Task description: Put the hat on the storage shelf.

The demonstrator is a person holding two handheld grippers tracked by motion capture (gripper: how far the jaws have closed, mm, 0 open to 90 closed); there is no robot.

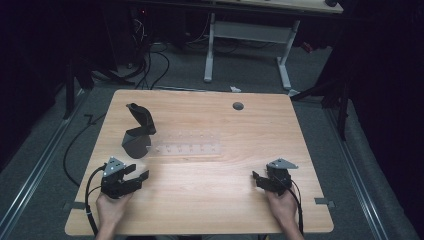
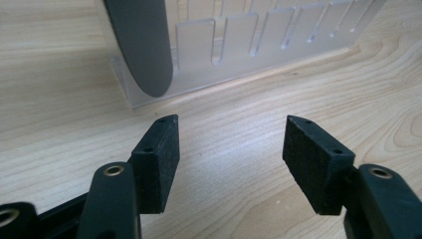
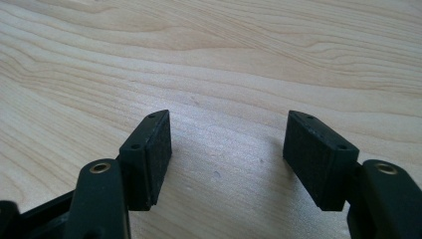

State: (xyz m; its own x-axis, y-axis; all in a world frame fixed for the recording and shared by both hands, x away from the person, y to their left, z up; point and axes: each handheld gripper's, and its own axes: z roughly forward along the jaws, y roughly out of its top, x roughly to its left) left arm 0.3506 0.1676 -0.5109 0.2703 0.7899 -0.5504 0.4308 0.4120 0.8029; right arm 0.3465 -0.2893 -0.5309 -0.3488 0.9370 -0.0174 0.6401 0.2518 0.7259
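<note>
Holding left gripper [image 1: 134, 176] lower left of the high view, jaws spread wide, nothing between the pads [image 2: 161, 164], aiming up-frame at the dark grey curved piece [image 1: 137, 135] sitting left of centre. Looking like that piece is standing in the end slot of the clear slotted rack [image 1: 187, 142]; in the left gripper view its rounded matte edge [image 2: 142, 45] is dropping into the rack's frosted plastic base [image 2: 239, 55] at upper left, just beyond the jaws. Probably lining up for a grab, judging by the open stance. Resting right gripper [image 1: 262, 180] lower right, equally released, empty, hovering over bare pale wood-grain table [image 3: 209, 50], well apart from the rack, likely idling. Pads rough, black, foam-like.
</note>
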